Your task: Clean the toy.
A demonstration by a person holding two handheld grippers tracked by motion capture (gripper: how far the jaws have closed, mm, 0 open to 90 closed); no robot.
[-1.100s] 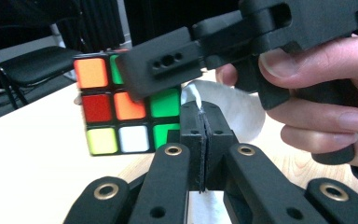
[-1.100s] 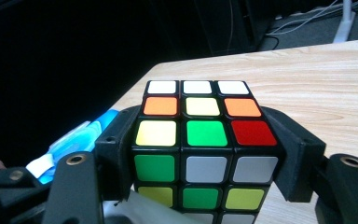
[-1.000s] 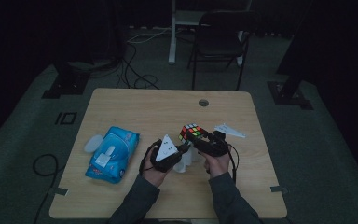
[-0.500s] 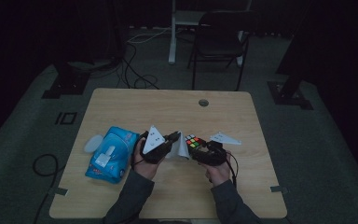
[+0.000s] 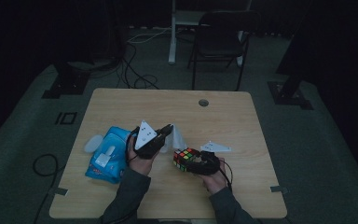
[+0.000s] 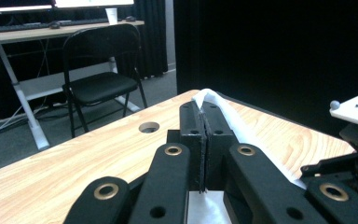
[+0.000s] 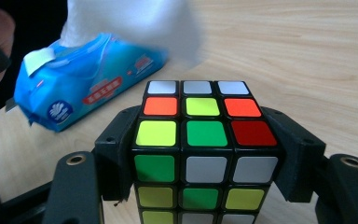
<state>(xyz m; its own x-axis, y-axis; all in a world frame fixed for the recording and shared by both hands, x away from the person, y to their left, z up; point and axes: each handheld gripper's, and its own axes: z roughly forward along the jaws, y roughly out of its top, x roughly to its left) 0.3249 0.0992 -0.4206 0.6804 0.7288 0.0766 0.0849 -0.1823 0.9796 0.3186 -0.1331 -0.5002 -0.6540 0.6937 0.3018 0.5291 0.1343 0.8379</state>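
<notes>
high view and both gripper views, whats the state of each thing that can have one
left gripper: shut on the white wipe
white wipe: pulled out of the pack, pinched between the fingers, hanging loose
right gripper: shut on the cube from both sides
cube: scrambled, colours mixed on each face, held by the right gripper
blue wipe pack: lying flat on the table, flap peeled open

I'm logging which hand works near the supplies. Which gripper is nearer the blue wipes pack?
Left. The left gripper, shut on a white wipe, sits just beside the blue wipes pack. The right gripper, clamping the puzzle cube, is farther off.
</notes>
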